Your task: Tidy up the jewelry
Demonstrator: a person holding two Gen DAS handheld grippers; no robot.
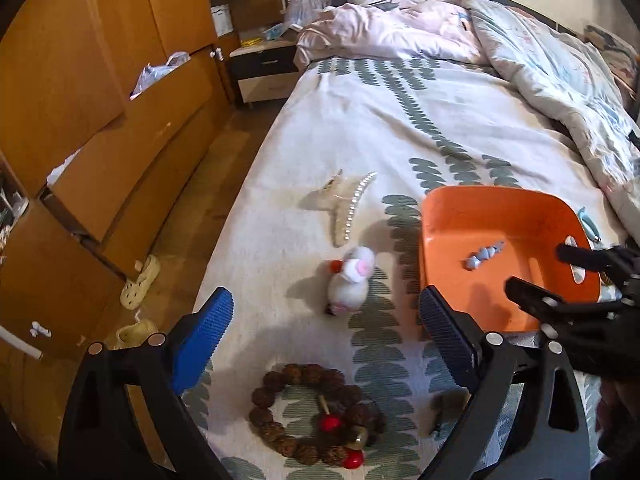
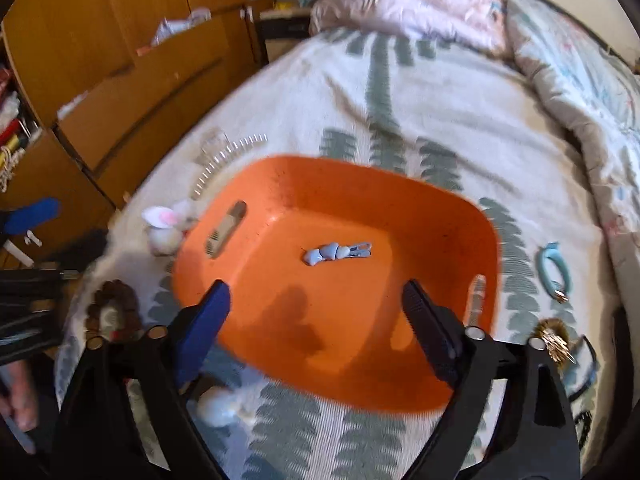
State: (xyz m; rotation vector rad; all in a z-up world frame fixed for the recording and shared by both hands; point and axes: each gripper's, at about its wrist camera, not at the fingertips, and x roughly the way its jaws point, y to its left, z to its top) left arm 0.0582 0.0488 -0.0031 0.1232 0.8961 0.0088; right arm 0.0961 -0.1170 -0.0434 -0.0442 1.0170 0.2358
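An orange basket sits on the bed with a small blue hair clip inside. My left gripper is open and empty above a brown bead bracelet with red beads. A white plush bunny clip and a pearl claw clip lie beyond it. My right gripper is open and empty over the basket's near edge; it also shows in the left wrist view.
A teal clip and a gold piece lie right of the basket, and a pale blue fluffy item lies near its front. A rumpled quilt covers the bed's far right. Wooden drawers stand to the left, slippers on the floor.
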